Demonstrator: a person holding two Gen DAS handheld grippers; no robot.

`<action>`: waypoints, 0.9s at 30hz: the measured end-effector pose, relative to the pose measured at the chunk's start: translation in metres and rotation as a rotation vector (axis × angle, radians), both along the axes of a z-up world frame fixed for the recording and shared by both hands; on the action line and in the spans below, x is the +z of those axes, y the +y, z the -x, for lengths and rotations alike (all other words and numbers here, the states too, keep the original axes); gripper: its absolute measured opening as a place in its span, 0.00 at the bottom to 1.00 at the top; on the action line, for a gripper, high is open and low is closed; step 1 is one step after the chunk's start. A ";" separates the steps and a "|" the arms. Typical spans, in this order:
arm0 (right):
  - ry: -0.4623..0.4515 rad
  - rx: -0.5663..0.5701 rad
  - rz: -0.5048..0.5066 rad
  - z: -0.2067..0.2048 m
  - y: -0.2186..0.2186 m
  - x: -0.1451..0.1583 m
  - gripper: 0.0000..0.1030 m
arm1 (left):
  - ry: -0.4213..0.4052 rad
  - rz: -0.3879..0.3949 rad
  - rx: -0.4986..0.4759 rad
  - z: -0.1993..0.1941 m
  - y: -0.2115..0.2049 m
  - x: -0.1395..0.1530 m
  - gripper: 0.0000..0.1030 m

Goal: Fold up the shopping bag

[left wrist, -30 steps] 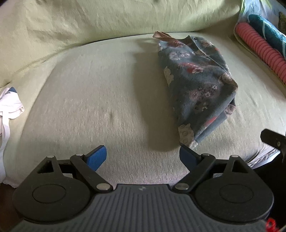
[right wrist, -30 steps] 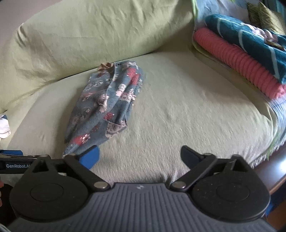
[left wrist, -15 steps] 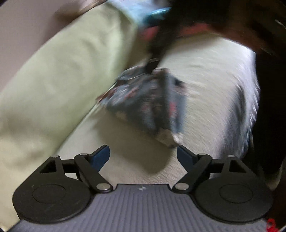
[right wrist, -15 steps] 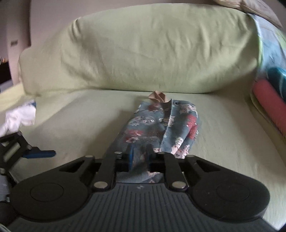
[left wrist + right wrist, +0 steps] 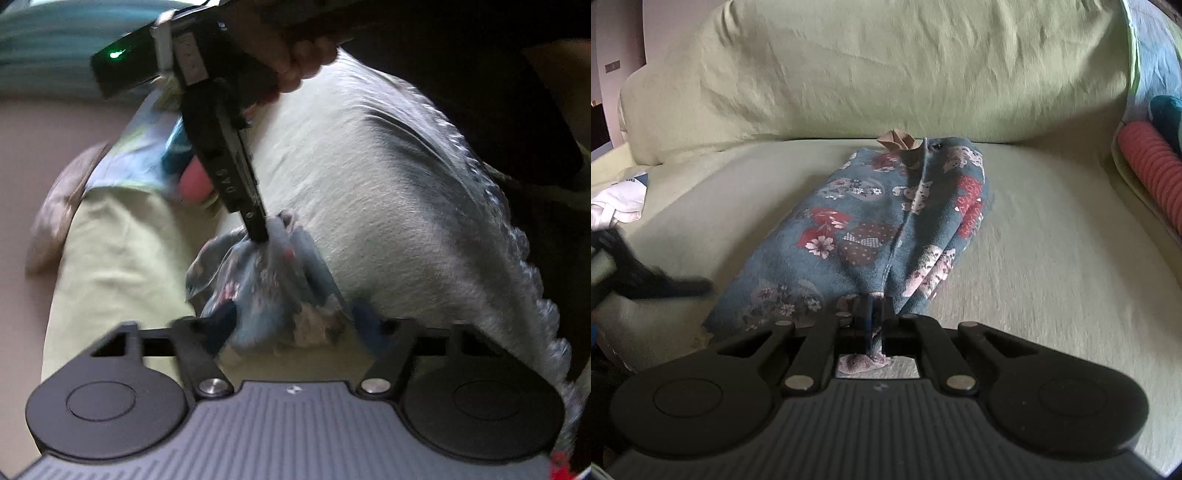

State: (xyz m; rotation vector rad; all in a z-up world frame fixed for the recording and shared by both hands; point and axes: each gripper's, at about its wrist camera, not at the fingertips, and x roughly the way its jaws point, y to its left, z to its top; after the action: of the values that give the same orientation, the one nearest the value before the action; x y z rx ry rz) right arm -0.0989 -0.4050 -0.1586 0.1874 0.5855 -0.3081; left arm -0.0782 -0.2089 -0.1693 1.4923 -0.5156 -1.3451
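Right gripper (image 5: 874,319): clamped on near edge of floral shopping bag (image 5: 871,229) | bag: lying lengthwise on green sofa seat (image 5: 1052,258) | left gripper (image 5: 291,325): jaws apart, straddling bag end

Sofa seat cushion (image 5: 1052,266), pale yellow-green cover, lightly creased. Back cushion (image 5: 886,74) in the same cloth, heavily wrinkled, running the full width behind the seat. At the right end of the seat, a pink ribbed roll (image 5: 1152,170) lies against a teal item (image 5: 1167,110), touching it; patterned cloth (image 5: 1152,48) is draped above both. At the left end, a crumpled white cloth (image 5: 617,203) rests on the cushion. Pale wall (image 5: 620,37) behind the sofa's left corner.
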 end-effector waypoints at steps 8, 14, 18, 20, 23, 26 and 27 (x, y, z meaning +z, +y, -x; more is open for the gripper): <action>0.003 0.095 0.196 0.005 0.017 0.011 0.10 | 0.284 -0.144 0.085 -0.018 -0.018 0.032 0.34; 0.017 0.458 0.500 0.026 0.056 0.018 0.45 | 0.327 -0.191 0.089 -0.024 -0.022 0.038 0.34; 0.126 0.687 0.802 0.026 0.073 -0.008 0.43 | 0.324 -0.201 0.086 -0.023 -0.024 0.040 0.34; 0.152 0.751 0.904 0.025 0.076 -0.022 0.43 | 0.336 -0.199 0.092 -0.023 -0.025 0.043 0.33; 0.145 0.765 0.960 0.021 0.076 -0.035 0.35 | 0.411 -0.190 0.115 -0.028 -0.028 0.059 0.28; 0.119 0.695 0.802 0.011 0.067 -0.030 0.23 | 0.515 -0.178 0.142 -0.038 -0.032 0.078 0.24; 0.118 0.671 0.730 0.007 0.063 -0.025 0.21 | 0.535 -0.178 0.147 -0.041 -0.033 0.082 0.24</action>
State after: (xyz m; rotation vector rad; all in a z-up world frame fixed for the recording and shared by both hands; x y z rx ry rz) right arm -0.1063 -0.3421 -0.1839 -0.7262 0.5851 0.1344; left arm -0.0374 -0.2423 -0.0870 1.2080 0.0547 -1.6235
